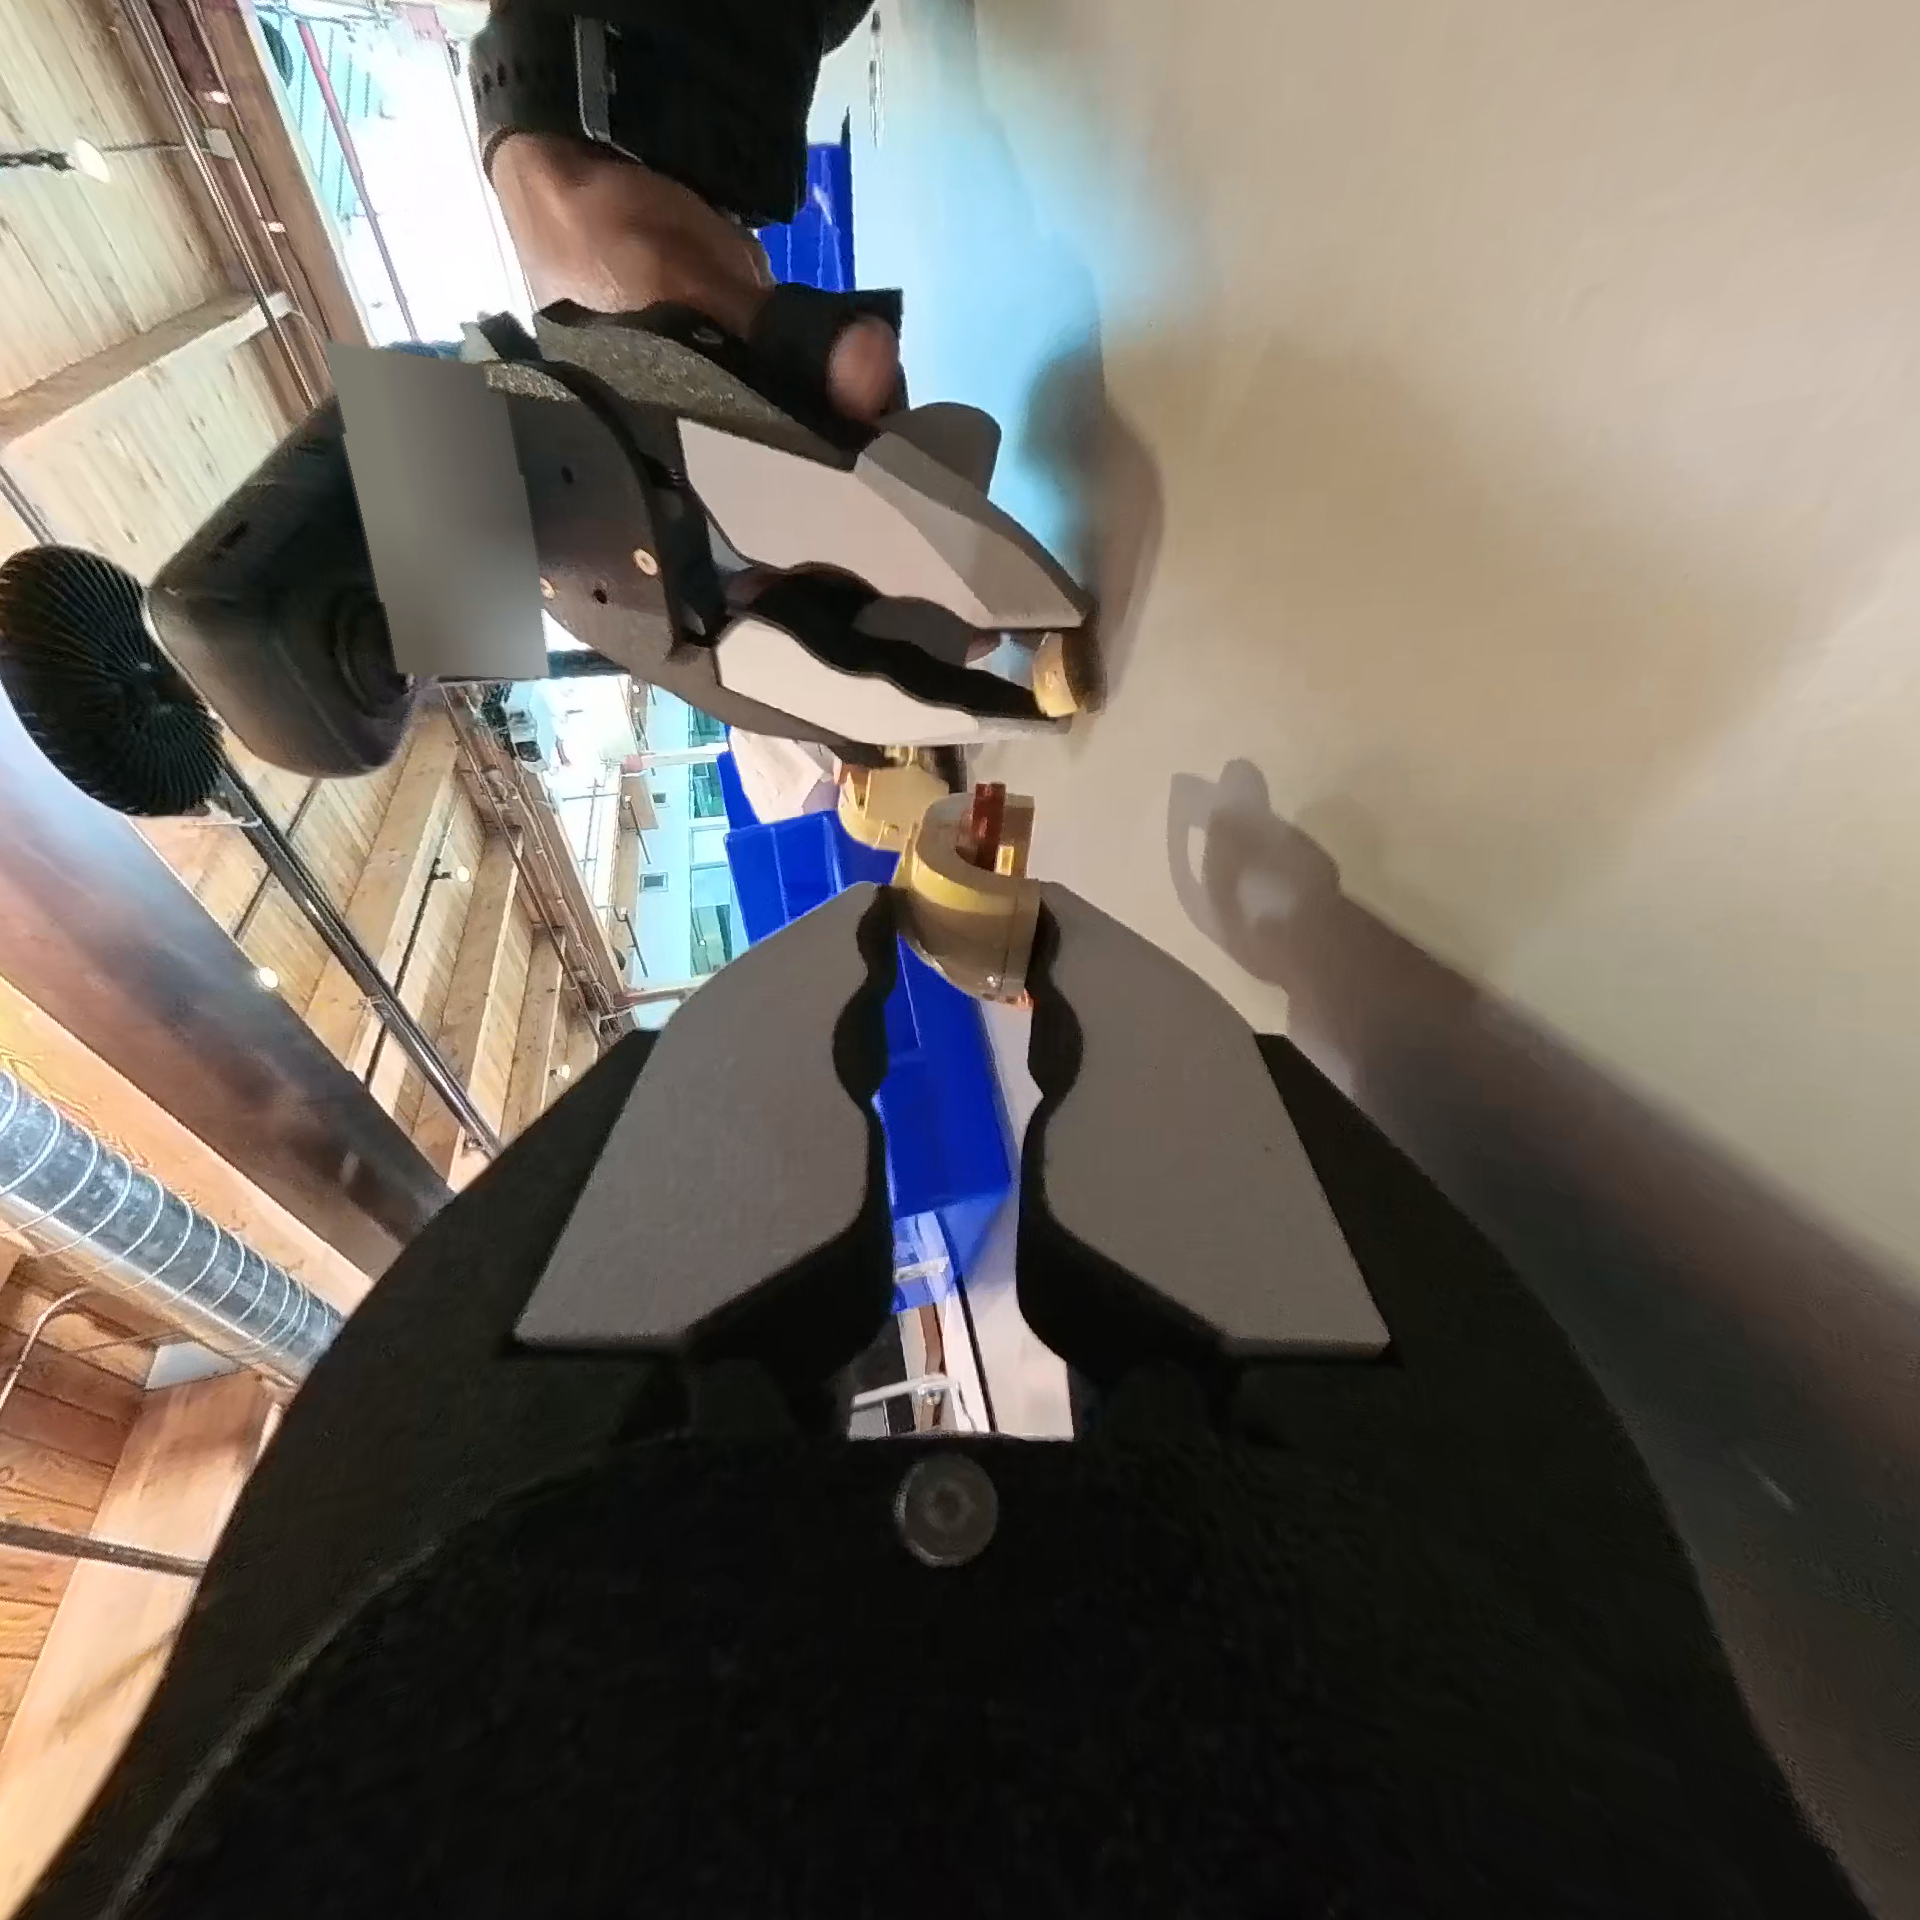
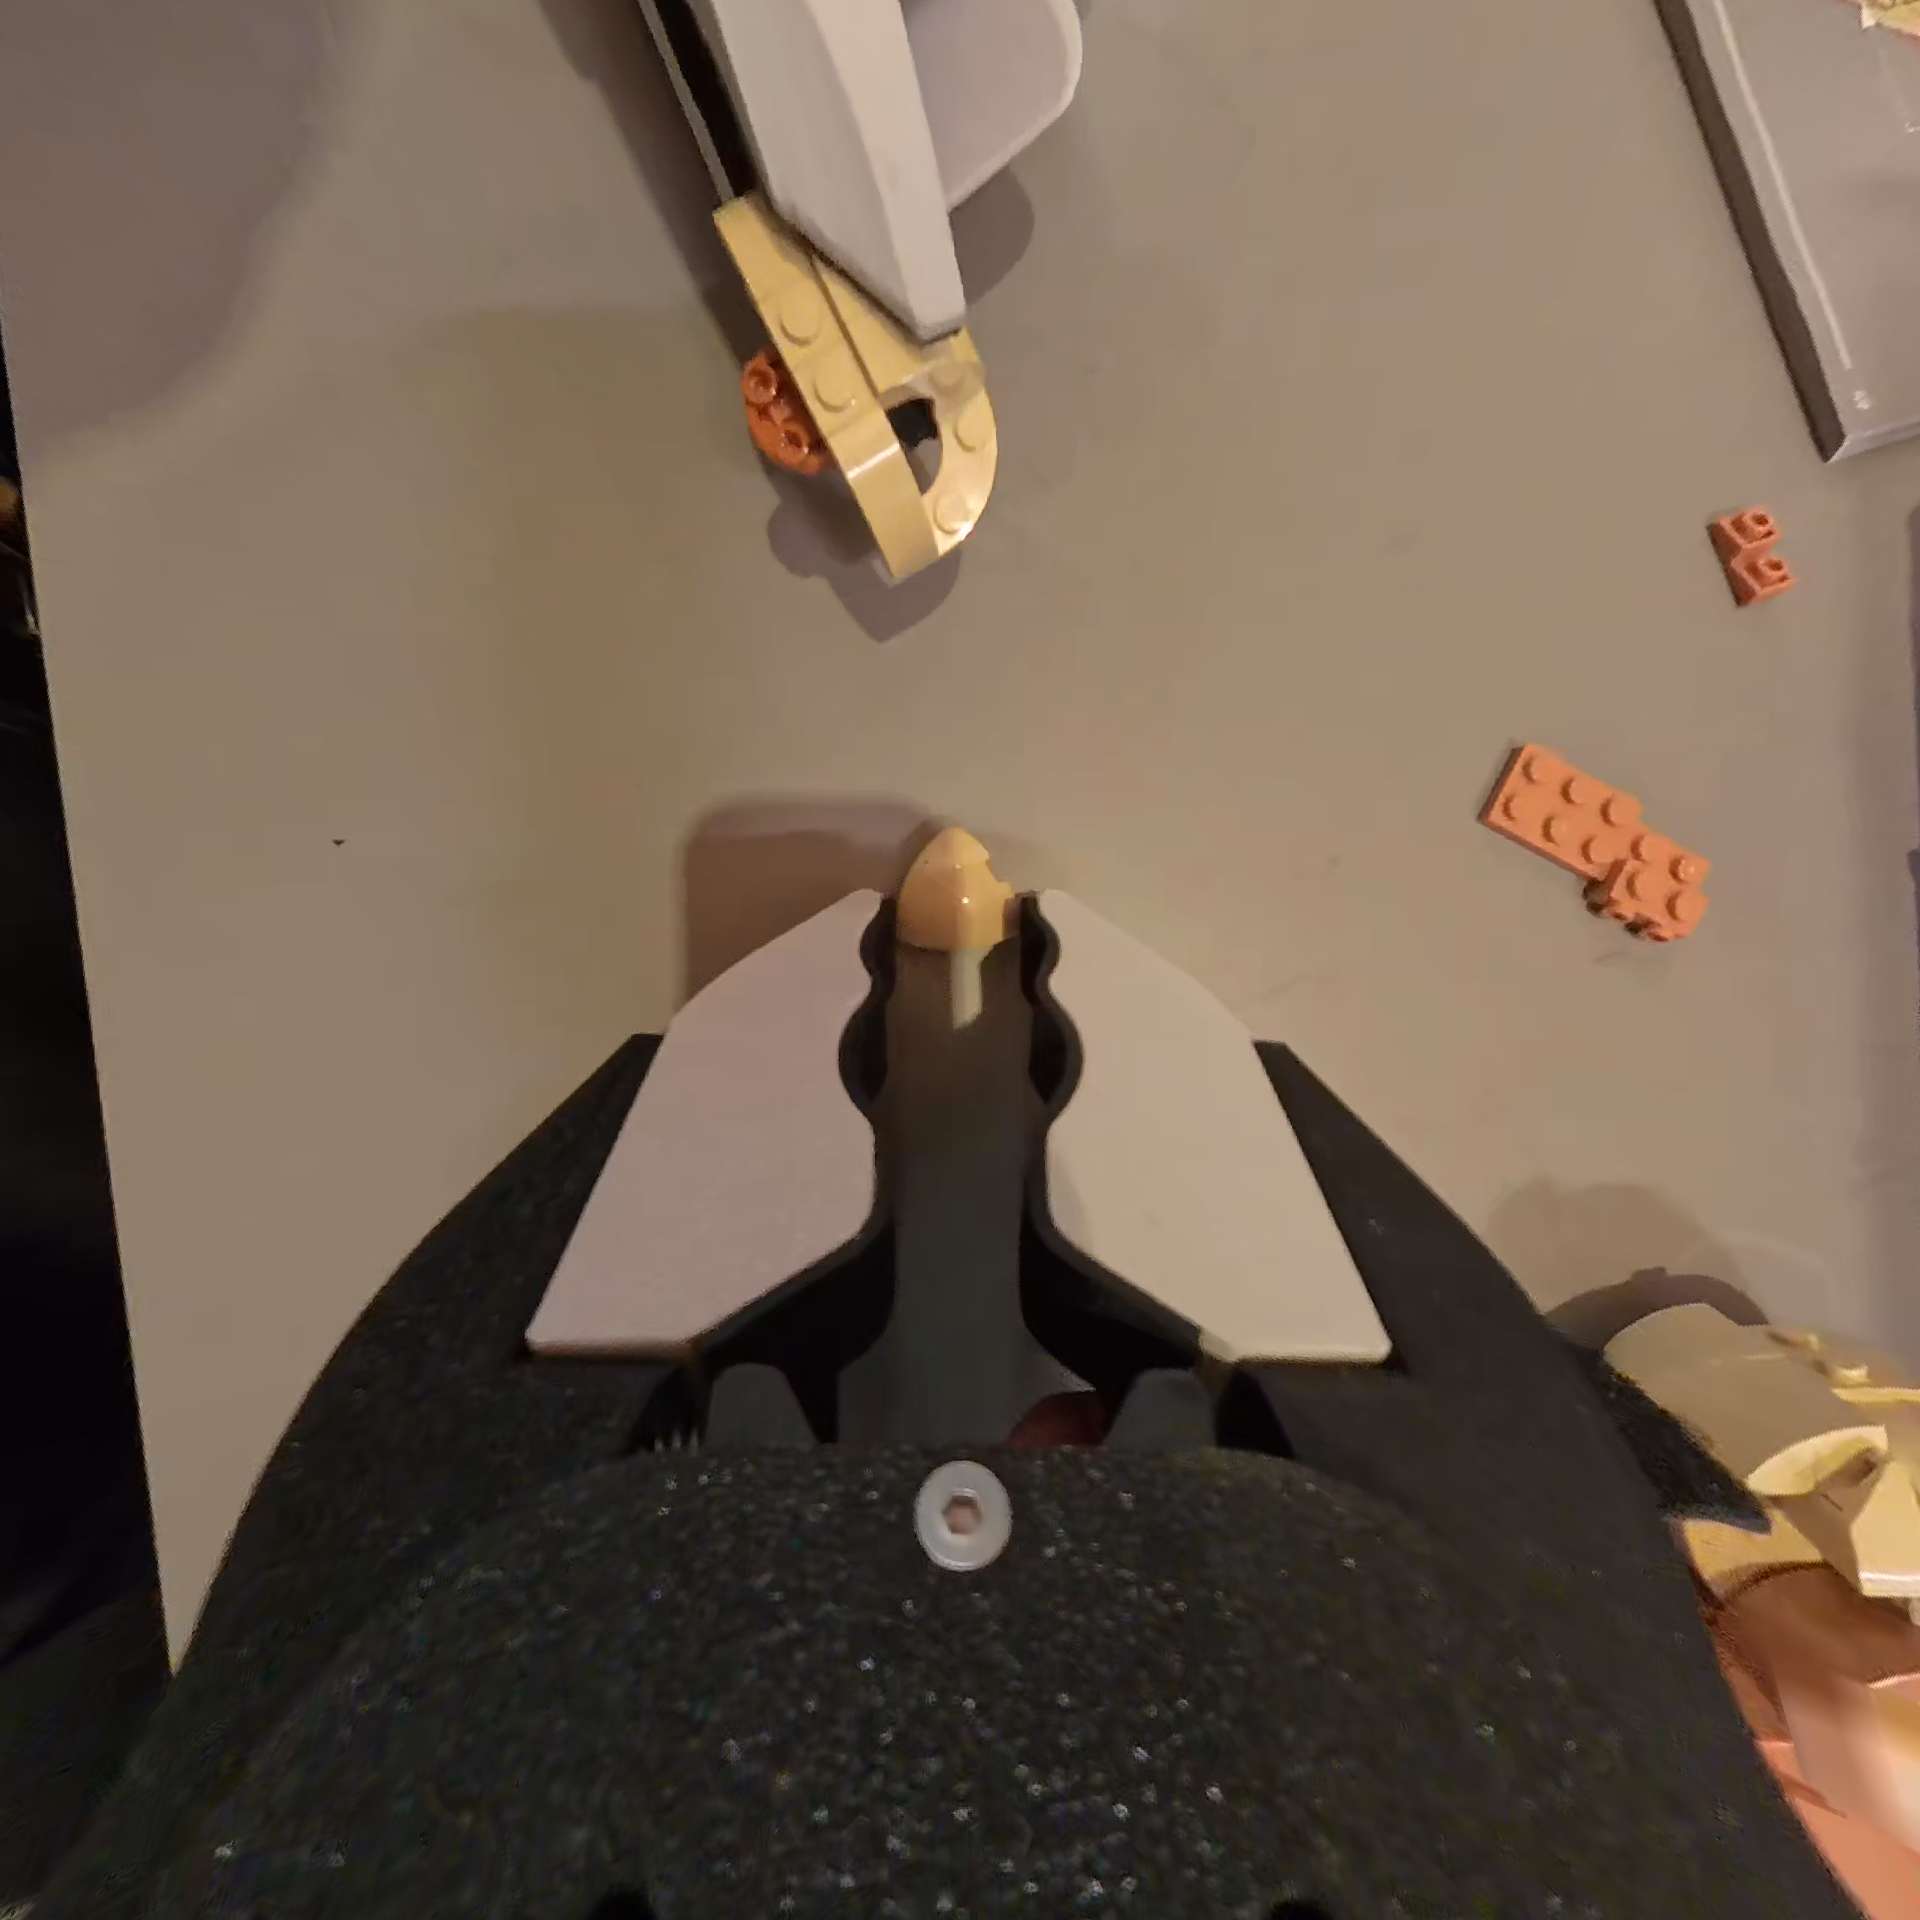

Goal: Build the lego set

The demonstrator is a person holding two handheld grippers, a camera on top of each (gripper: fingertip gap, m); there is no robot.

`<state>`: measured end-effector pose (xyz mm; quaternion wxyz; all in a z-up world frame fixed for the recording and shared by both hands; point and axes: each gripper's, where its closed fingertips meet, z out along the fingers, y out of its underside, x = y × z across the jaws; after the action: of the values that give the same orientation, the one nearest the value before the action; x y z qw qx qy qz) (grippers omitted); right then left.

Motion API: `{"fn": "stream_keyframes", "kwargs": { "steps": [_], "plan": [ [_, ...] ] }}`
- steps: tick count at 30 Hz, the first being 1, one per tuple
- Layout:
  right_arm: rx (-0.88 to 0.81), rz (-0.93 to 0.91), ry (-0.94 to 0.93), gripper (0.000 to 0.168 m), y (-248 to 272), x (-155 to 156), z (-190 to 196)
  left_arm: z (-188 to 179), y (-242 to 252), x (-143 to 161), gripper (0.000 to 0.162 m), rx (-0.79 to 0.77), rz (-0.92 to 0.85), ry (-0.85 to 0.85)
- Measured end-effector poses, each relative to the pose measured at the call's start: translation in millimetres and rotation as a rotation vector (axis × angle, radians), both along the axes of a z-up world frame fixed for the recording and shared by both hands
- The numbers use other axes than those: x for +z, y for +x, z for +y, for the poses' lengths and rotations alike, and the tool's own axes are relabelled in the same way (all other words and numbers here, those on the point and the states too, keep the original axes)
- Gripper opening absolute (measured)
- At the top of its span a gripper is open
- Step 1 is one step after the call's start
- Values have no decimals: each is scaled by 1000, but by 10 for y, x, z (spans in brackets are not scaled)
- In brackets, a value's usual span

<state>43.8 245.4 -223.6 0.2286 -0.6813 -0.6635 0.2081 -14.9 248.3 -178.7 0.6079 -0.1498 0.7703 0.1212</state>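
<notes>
My left gripper (image 1: 961,899) is shut on a tan lego assembly (image 1: 971,883) with a curved end and a dark red-brown part on it. In the right wrist view the same assembly (image 2: 883,416) is held just above the grey table (image 2: 416,727), with a round brown piece (image 2: 774,416) at its side, under the left gripper's fingers (image 2: 883,208). My right gripper (image 2: 951,914) is shut on a small tan rounded piece (image 2: 948,894), its tip low at the table. The left wrist view shows that gripper (image 1: 1060,665) and piece (image 1: 1058,675) just beyond the assembly, apart from it.
Orange-brown plates (image 2: 1590,842) and a small orange-brown piece (image 2: 1751,556) lie to the right. A grey flat sheet (image 2: 1787,208) lies at the far right. A crumpled bag with pale pieces (image 2: 1766,1455) sits near right. Blue bins (image 1: 790,862) stand at the table's edge. The left gripper's tips are roughly 8 cm from the right gripper's.
</notes>
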Motion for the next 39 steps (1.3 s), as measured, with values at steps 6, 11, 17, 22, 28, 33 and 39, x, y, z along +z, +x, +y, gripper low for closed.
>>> {"fn": "stream_keyframes", "kwargs": {
  "steps": [6, 11, 17, 22, 28, 33, 39],
  "plan": [
    [-49, 139, -128, 22, -173, 142, 124, 135, -68, 84, 22, 48, -56, 6],
    [-154, 507, -336, 22, -497, 633, 255, 214, -122, 232, 22, 109, -112, 108],
    [-206, 777, -471, 22, -549, 986, 220, 203, -167, 197, 22, 187, -64, 243],
    [-246, 914, -486, 22, -575, 1126, 257, 146, -222, 199, 22, 234, -85, 221],
    [-239, 972, -417, 22, -742, 1190, 372, 215, -295, 306, 22, 263, -142, 199],
    [-224, 1039, -287, 22, -855, 1250, 614, 477, -506, 356, 22, 307, -223, 106],
    [-175, 1114, -196, 22, -903, 1300, 514, 573, -523, 413, 22, 306, -281, 42]
  ]
}}
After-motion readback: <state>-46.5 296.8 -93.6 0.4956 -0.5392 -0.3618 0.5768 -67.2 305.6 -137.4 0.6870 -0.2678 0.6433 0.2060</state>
